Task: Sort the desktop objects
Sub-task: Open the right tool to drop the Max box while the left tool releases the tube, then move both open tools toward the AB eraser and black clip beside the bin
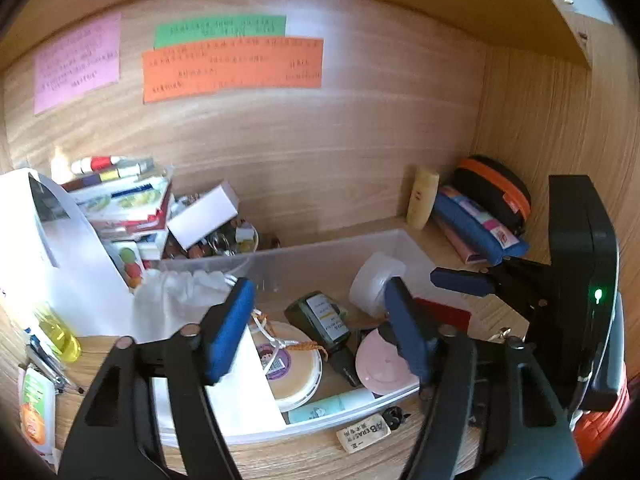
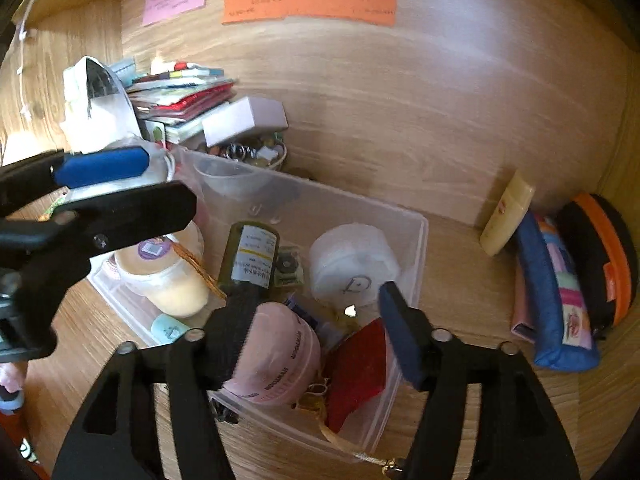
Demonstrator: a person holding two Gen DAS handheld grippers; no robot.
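Clutter filled the clear plastic bin (image 2: 416, 240) on my wooden worktop (image 2: 460, 280): a dark green bottle (image 2: 250, 256), a white tape roll (image 2: 352, 264), a pink round case (image 2: 280, 360) and a red pouch (image 2: 360, 368). My right claw (image 2: 316, 332) hung open over the bin's near end, the pink case between its pads but not squeezed. My left claw (image 1: 320, 332) stood open too, gripping nothing, above a cream-coloured round tin (image 1: 296, 372).
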